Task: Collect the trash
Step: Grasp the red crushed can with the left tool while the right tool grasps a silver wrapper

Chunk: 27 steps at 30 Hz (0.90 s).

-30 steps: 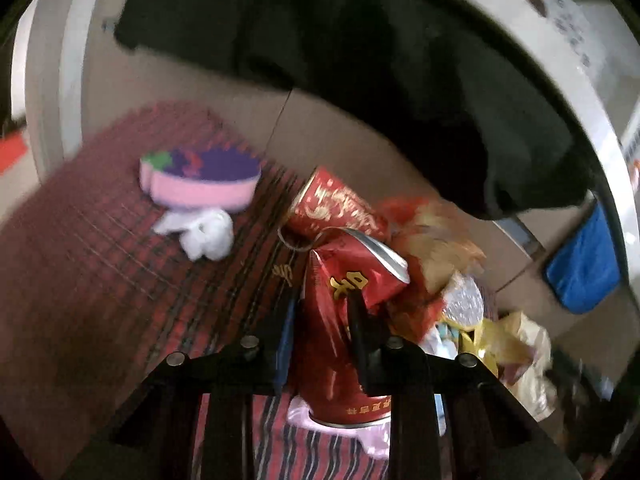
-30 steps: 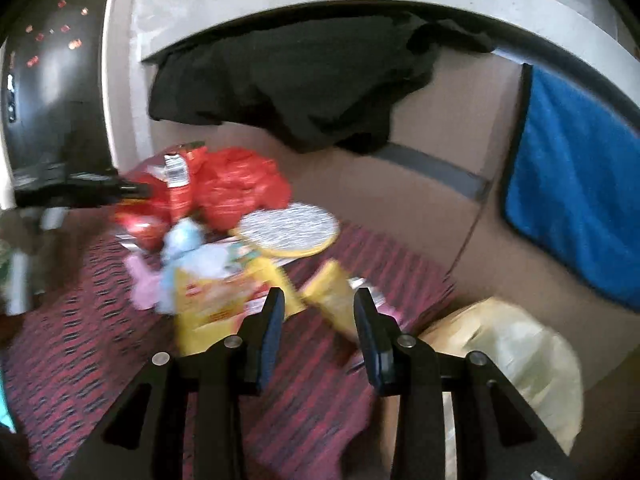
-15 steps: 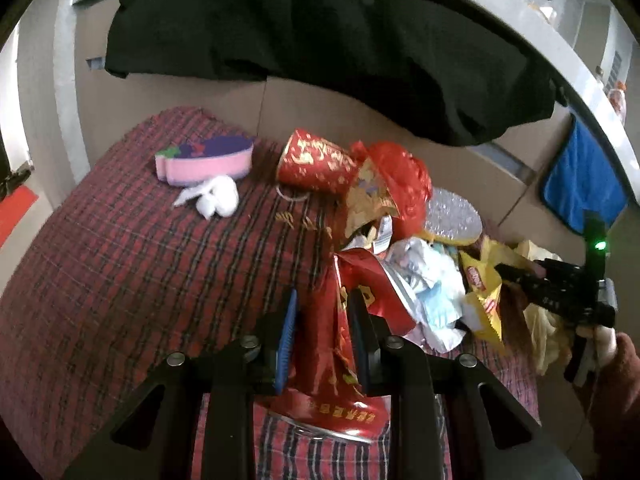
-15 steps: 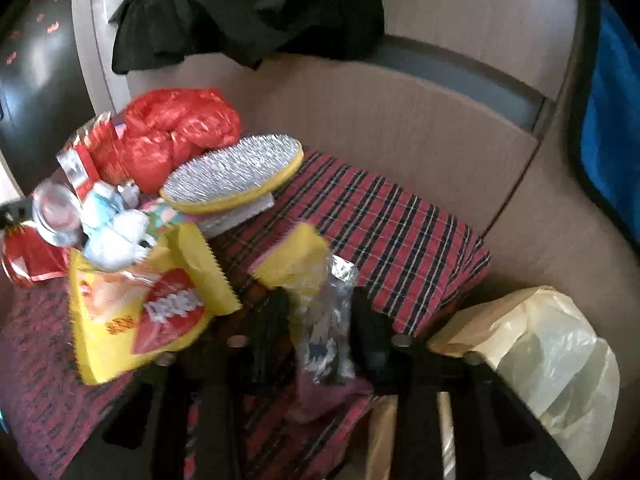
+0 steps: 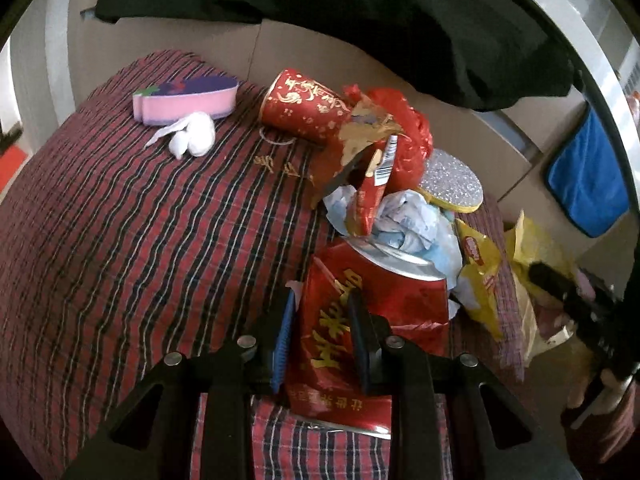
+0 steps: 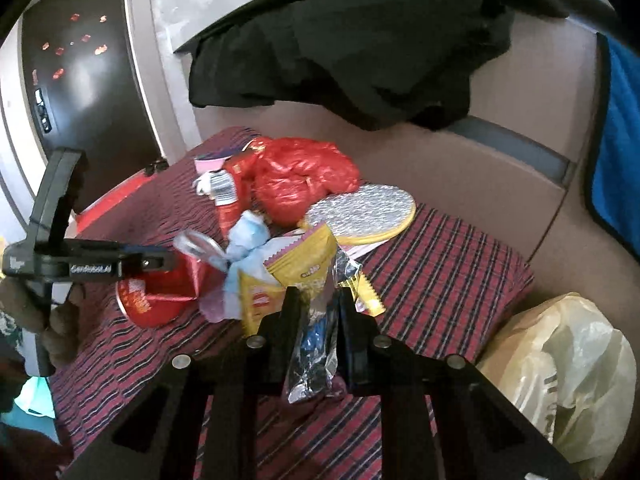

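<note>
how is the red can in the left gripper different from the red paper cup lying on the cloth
The red can is crushed and clamped in the left gripper; the red paper cup keeps its shape and lies free on its side. The can shows silver metal, the cup doesn't. Both carry gold print.

Both grippers' fingers (image 5: 354,320) (image 6: 290,320) clamped.

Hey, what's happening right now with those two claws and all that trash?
Left claw shut on crushed red can. Right claw shut on silver wrapper. Trash bag open at right. Nothing blocking.
</note>
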Tool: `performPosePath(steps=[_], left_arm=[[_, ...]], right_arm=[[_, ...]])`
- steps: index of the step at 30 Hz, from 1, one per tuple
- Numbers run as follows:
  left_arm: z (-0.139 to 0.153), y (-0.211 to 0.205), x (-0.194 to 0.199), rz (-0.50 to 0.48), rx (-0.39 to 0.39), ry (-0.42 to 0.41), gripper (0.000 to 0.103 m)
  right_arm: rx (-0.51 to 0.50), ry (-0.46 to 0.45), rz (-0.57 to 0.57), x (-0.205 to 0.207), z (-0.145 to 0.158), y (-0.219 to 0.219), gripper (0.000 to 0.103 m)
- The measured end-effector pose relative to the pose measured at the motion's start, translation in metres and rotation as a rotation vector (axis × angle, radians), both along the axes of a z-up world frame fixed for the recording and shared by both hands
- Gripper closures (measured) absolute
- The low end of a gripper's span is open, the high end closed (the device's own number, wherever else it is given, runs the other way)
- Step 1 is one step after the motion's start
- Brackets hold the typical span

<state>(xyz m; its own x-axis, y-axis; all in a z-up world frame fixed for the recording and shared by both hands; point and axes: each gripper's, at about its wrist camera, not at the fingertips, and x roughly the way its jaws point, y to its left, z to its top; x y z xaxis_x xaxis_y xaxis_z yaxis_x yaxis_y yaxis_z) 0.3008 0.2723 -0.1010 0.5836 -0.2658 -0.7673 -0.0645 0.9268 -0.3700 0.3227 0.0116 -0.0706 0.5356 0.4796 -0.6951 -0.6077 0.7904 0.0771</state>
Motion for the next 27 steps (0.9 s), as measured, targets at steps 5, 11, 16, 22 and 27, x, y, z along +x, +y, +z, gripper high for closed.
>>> performPosePath(steps=[5, 11, 16, 22, 27], left_arm=[[-0.001, -0.003, -0.008, -0.064, -0.066, -0.005, 0.065], [-0.003, 0.002, -0.014, -0.026, -0.104, -0.001, 0.059], [-0.003, 0.002, -0.016, -0.060, -0.158, 0.023, 0.060], [0.006, -0.006, -0.019, -0.062, -0.148, 0.032, 0.060], [0.010, -0.008, -0.018, -0.054, -0.162, 0.033, 0.064]], right_arm=[[0.061, 0.079, 0.013, -0.014, -0.006, -0.007, 0.086], [0.174, 0.139, 0.020, -0.031, -0.021, -0.004, 0.086], [0.210, 0.163, 0.058, -0.039, -0.024, 0.009, 0.086], [0.175, 0.200, 0.061, -0.035, -0.041, 0.023, 0.086], [0.164, 0.206, 0.046, -0.032, -0.044, 0.019, 0.086]])
